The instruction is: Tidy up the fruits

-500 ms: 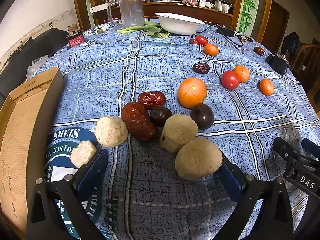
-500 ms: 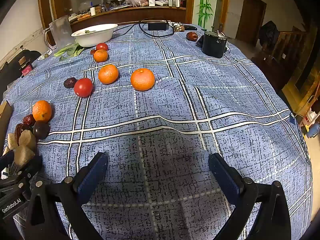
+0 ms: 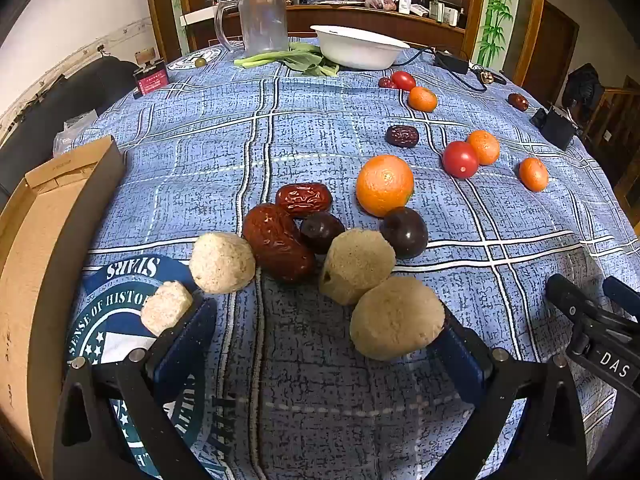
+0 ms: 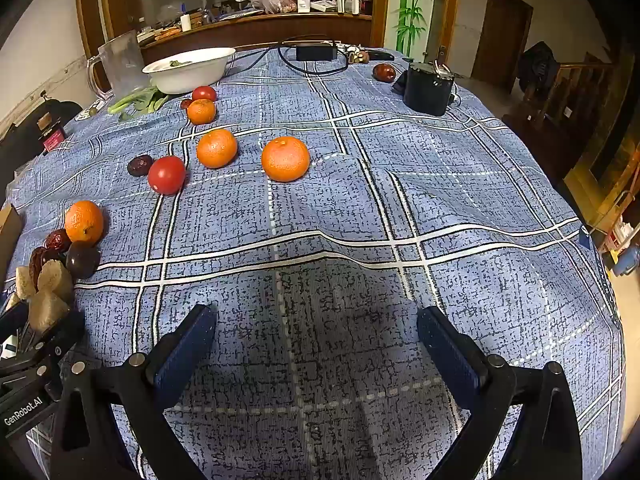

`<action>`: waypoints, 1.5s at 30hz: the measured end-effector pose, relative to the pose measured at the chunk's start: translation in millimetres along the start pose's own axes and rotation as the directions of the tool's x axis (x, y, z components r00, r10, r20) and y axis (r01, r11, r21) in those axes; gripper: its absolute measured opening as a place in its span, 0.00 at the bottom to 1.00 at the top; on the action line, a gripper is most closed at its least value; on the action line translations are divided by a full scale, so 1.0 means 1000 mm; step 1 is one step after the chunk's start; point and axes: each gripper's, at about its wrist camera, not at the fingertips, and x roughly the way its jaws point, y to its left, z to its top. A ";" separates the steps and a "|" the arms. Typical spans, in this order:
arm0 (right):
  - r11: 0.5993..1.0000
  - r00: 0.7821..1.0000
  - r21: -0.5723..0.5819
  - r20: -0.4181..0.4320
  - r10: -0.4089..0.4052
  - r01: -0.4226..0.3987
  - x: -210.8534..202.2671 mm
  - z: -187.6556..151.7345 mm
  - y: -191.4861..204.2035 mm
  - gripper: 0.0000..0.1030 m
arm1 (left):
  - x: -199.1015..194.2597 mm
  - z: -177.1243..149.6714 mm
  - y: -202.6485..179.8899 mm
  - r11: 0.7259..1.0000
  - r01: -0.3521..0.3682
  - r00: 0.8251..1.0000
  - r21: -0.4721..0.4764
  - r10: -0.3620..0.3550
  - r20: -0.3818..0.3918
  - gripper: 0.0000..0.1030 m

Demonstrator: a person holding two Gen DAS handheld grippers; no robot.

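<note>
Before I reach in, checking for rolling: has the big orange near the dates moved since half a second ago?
No. The big orange sits at the same spot beside the dark plum.

The right tongs (image 4: 316, 344) are hovering wide open over bare blue plaid cloth on the counter (image 4: 440, 200), gripping nothing. A large mandarin (image 4: 285, 159) is sitting ahead, a tomato (image 4: 166, 175) lying to its left.

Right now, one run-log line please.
left gripper: open, empty | right gripper: open, empty | near cluster: beige lumps, dates | tangerines scattered
</note>
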 end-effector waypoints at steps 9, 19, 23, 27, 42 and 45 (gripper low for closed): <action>1.000 1.000 0.000 0.000 0.000 0.000 0.000 0.000 0.000 0.99 | 0.000 0.000 0.000 1.000 0.000 1.000 0.000 0.000 0.000 1.00; 1.000 0.998 0.017 -0.066 -0.007 0.008 0.003 0.002 0.000 0.99 | 0.001 0.004 0.000 0.996 0.049 0.997 0.071 -0.044 -0.067 1.00; 1.000 0.997 0.023 -0.081 0.003 -0.001 0.000 0.003 0.001 0.99 | -0.011 -0.003 0.006 0.993 0.087 0.992 0.085 -0.079 -0.095 0.94; 0.997 0.999 0.070 -0.002 0.036 -0.035 -0.028 -0.009 -0.005 0.99 | -0.042 -0.016 0.016 0.990 0.114 0.993 0.078 -0.113 -0.021 0.80; 0.995 0.970 0.060 0.235 0.064 -0.080 -0.131 -0.064 0.022 1.00 | -0.156 -0.054 0.050 0.995 0.054 0.967 0.089 -0.074 0.244 0.80; 0.996 0.966 0.025 0.246 0.077 -0.085 -0.138 -0.068 0.032 1.00 | -0.161 -0.059 0.056 0.995 0.044 0.968 0.087 -0.064 0.245 0.80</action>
